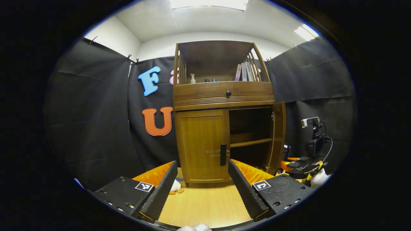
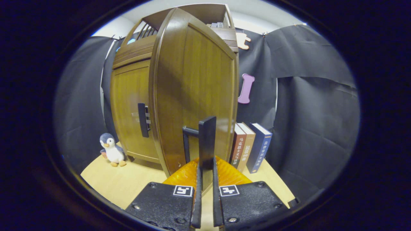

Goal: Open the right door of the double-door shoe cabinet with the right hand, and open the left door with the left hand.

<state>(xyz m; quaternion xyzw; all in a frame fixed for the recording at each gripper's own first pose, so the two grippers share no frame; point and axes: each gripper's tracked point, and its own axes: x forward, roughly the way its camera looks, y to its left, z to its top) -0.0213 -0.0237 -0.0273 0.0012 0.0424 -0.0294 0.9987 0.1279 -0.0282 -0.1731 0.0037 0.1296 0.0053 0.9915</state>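
The wooden shoe cabinet (image 1: 224, 93) stands straight ahead in the left gripper view. Its left door (image 1: 200, 144) is closed, with a dark vertical handle (image 1: 223, 154) at its inner edge. My left gripper (image 1: 202, 163) is open, held a short way in front of that door and touching nothing. The right door (image 1: 278, 138) is swung out, baring an inner shelf (image 1: 250, 142). In the right gripper view, that open door (image 2: 192, 80) looms close and my right gripper (image 2: 205, 166) is shut on its handle (image 2: 207, 138). The closed left door (image 2: 128, 106) sits behind it.
A plush penguin (image 2: 110, 150) stands on the wooden tabletop (image 1: 202, 205) left of the cabinet. Three upright books (image 2: 249, 147) lean by its right side. A drawer knob (image 1: 228, 93) and a top shelf with a bottle (image 1: 192, 78) sit above the doors.
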